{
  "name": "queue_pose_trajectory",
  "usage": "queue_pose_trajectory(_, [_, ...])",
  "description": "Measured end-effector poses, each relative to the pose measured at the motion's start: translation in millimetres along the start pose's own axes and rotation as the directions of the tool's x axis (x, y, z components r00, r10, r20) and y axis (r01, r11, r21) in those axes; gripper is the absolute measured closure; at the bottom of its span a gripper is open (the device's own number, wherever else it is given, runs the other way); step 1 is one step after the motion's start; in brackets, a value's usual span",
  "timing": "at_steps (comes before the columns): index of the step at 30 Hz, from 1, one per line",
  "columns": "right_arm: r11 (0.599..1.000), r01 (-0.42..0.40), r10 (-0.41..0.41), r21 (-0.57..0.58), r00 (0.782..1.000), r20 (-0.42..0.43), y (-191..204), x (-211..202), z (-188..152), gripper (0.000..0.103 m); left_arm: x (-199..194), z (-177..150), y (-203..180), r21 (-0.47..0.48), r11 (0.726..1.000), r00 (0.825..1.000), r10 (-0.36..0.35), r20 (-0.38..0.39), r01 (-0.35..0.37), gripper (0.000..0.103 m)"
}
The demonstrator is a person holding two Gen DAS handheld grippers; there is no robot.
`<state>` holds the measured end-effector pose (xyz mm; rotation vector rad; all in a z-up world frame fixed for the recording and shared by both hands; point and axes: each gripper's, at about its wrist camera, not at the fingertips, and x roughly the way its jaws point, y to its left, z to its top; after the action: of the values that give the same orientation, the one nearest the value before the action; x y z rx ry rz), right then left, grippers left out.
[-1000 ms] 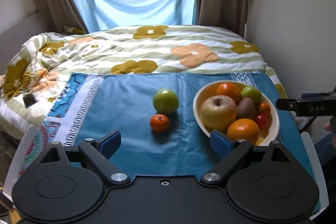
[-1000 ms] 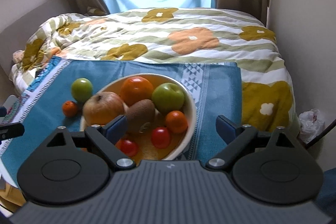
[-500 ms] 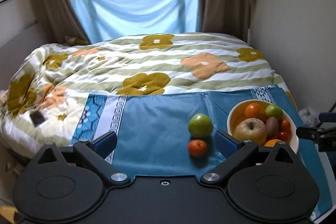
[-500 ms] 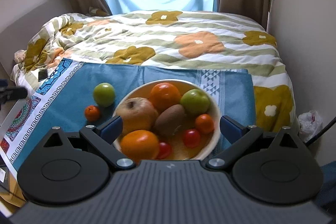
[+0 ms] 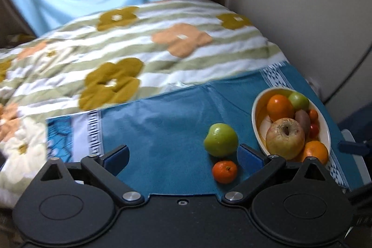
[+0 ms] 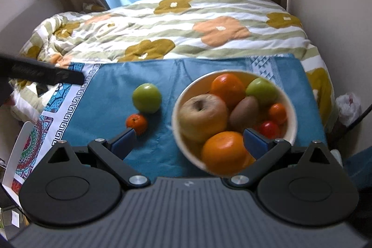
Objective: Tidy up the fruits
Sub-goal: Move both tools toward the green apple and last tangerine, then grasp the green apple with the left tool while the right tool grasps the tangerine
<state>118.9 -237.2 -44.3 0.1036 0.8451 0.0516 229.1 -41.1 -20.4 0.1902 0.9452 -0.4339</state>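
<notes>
A cream bowl (image 6: 177,108) on the blue cloth holds a big yellowish apple (image 6: 203,116), two oranges, a green apple, a kiwi and small red fruit. Left of the bowl, on the cloth, lie a loose green apple (image 6: 147,98) and a small mandarin (image 6: 136,123). My right gripper (image 6: 189,142) hangs open above the bowl's near side, holding nothing. My left gripper (image 5: 183,155) is open over bare cloth, with the green apple (image 5: 220,140) and mandarin (image 5: 224,171) just inside its right finger and the bowl (image 5: 255,108) beyond it.
The blue cloth (image 6: 104,108) covers a small table set against a bed with a flowered quilt (image 6: 186,22). A wall runs close on the right. The left gripper's black finger (image 6: 46,73) reaches in at the left of the right wrist view.
Both grippers have drawn back and to the left, so the fruit now sits further right in each view. The left view has rolled. No fruit moved; both jaws stayed open.
</notes>
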Motion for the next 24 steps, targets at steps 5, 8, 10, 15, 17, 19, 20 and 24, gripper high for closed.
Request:
queue_pose_trajectory(5, [0.999, 0.032, -0.031, 0.039, 0.999, -0.040, 26.3, 23.1, -5.2, 0.000, 36.5, 17.8, -2.8, 0.074, 0.992, 0.993, -0.099, -0.060, 0.103, 0.002])
queue_pose_trajectory(8, [0.998, 0.045, -0.042, 0.050, 0.997, -0.069, 39.3, 37.8, -9.5, 0.000, 57.3, 25.6, -9.2, 0.122, 0.983, 0.989, -0.126, -0.080, 0.135, 0.003])
queue_pose_trajectory(10, [0.997, 0.050, -0.045, 0.053, 0.995, -0.083, 47.8, 47.3, -13.6, 0.000, 70.0, 28.0, -14.3, 0.155, 0.974, 0.983, -0.153, -0.102, 0.168, 0.005])
queue_pose_trajectory(15, [0.998, 0.039, -0.033, 0.057, 0.994, -0.109, 61.4, 67.7, -18.1, 0.000, 98.5, 28.8, -20.0, 0.193, 0.956, 0.968, -0.189, -0.168, 0.221, 0.016])
queue_pose_trajectory(17, [0.998, 0.038, -0.032, 0.056, 0.993, -0.112, 64.5, 74.8, -17.8, 0.005, 107.4, 28.1, -20.6, 0.195, 0.950, 0.960, -0.210, -0.188, 0.246, 0.019])
queue_pose_trajectory(19, [0.998, 0.042, -0.036, 0.052, 0.992, -0.121, 66.8, 82.0, -16.8, 0.009, 114.5, 27.2, -23.3, 0.203, 0.943, 0.954, -0.222, -0.203, 0.262, 0.025])
queue_pose_trajectory(20, [0.998, 0.045, -0.039, 0.050, 0.992, -0.124, 67.6, 85.2, -16.4, 0.010, 117.9, 26.7, -24.6, 0.205, 0.940, 0.950, -0.228, -0.211, 0.271, 0.026])
queue_pose_trajectory(24, [0.998, 0.051, -0.045, 0.047, 0.990, -0.130, 70.3, 94.7, -13.7, 0.013, 128.0, 24.2, -26.5, 0.200, 0.932, 0.937, -0.253, -0.241, 0.303, 0.036])
